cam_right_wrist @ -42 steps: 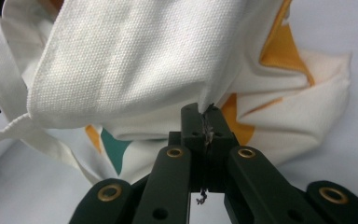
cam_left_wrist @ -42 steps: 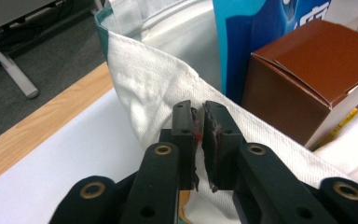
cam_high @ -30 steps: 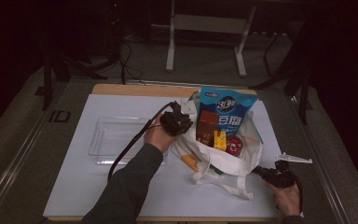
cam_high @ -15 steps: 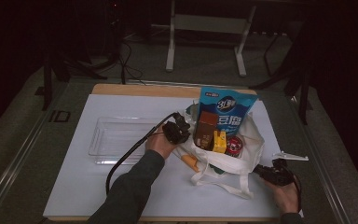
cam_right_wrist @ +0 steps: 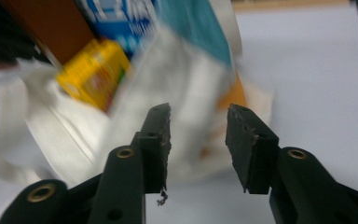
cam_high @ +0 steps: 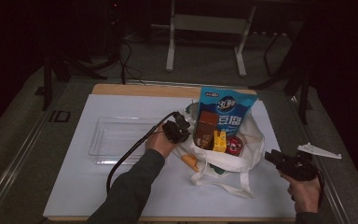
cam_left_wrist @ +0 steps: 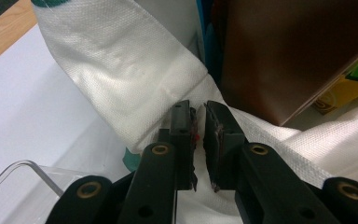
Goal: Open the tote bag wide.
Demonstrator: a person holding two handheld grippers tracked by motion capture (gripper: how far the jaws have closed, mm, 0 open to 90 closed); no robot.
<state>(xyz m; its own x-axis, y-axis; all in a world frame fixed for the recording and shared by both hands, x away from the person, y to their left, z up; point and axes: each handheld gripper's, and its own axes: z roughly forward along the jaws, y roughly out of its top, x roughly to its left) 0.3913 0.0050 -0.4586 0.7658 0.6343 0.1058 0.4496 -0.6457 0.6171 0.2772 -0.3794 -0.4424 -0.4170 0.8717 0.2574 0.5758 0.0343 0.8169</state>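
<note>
Fabric of the white tote bag [cam_high: 242, 154] sits pinched in the left claw [cam_high: 181, 127], whose jaws are pressed nearly together on a fold of the bag's rim at its left side. In the left gripper view the left claw [cam_left_wrist: 199, 122] clamps the woven cloth [cam_left_wrist: 135, 88] between its pads, with only a thin slit between the black jaws and a small red speck in that slit. Just behind the pinched fold stands a brown carton [cam_left_wrist: 289, 56], and a yellow box [cam_left_wrist: 349, 88] shows at the right edge.

The bag rests on the white sheet that covers the table [cam_high: 121, 186], right of centre, its mouth spread toward the person. Inside it stand a tall blue snack packet [cam_high: 228, 112], the brown carton [cam_high: 206, 128], the yellow box [cam_high: 220, 141] and a small red round item [cam_high: 234, 145]. A loop handle [cam_high: 235, 184] trails from the bag onto the sheet. A clear plastic tray [cam_high: 116, 140] lies to the left of the bag, near the left hand [cam_high: 161, 142].

The right claw [cam_high: 269, 157] hovers off the bag's right side, apart from the cloth. In the right gripper view the right claw [cam_right_wrist: 198, 126] has its jaws spread about halfway, having just been opening, with nothing between them; the bag and its contents lie blurred beyond.
</note>
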